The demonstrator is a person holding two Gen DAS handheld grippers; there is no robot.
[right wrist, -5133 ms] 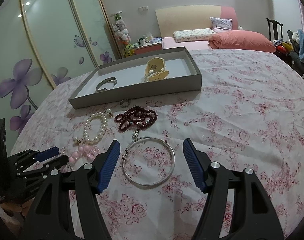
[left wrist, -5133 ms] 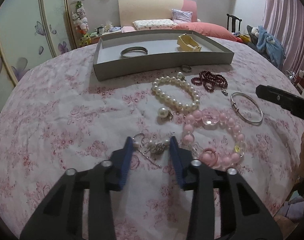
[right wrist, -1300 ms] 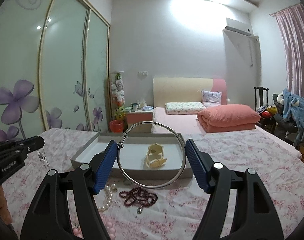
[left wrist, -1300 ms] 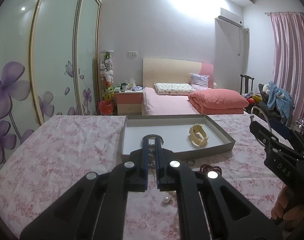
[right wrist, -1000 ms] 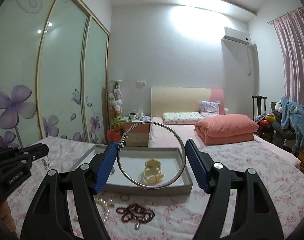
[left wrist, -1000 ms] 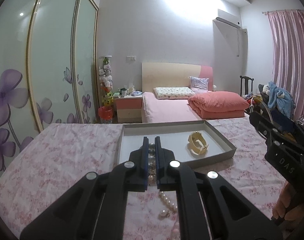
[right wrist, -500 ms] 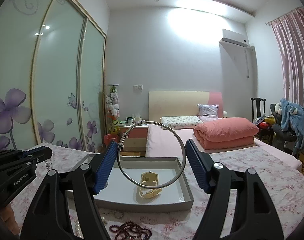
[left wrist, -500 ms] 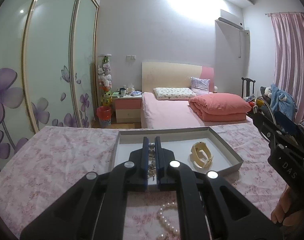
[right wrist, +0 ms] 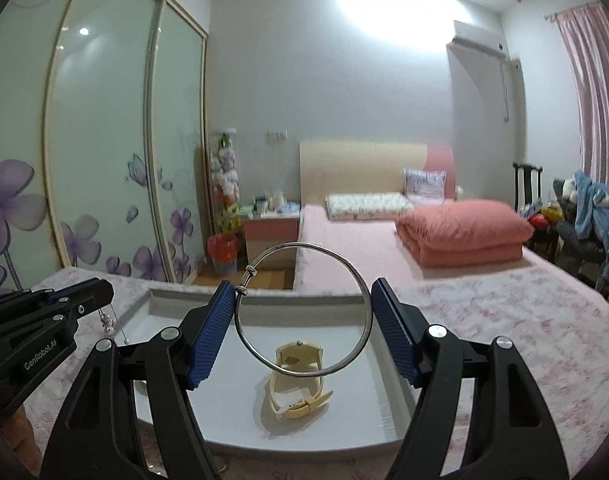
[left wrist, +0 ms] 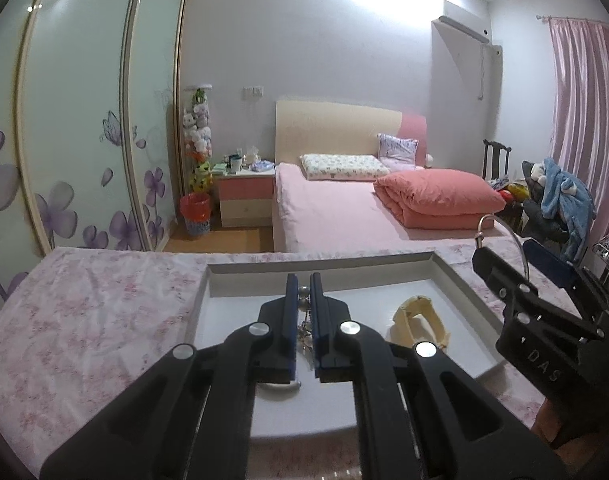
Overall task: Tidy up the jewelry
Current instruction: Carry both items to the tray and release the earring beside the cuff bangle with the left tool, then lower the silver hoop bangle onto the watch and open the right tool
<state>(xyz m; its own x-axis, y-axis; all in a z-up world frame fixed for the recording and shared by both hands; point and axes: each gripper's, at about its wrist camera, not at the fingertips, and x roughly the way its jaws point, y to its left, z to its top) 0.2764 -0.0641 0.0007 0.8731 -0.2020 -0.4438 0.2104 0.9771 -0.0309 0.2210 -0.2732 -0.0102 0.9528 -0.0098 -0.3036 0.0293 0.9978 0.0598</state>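
My left gripper is shut on a pearl drop earring, which dangles between the blue pads above the grey tray. It also shows in the right wrist view, hanging from the left gripper. My right gripper is shut on a silver bangle, held upright above the tray. A cream watch lies in the tray under the bangle and shows in the left wrist view too. A second silver bangle in the tray is mostly hidden by my left fingers.
The tray sits on a table with a pink floral cloth. Behind stand a bed, a nightstand, a glass wardrobe and a chair with clothes. The right gripper's body is close on the right.
Both grippers have moved forward over the tray with their jewelry held. The tray looks closer, and the loose pearl and red bracelets have dropped out of view.
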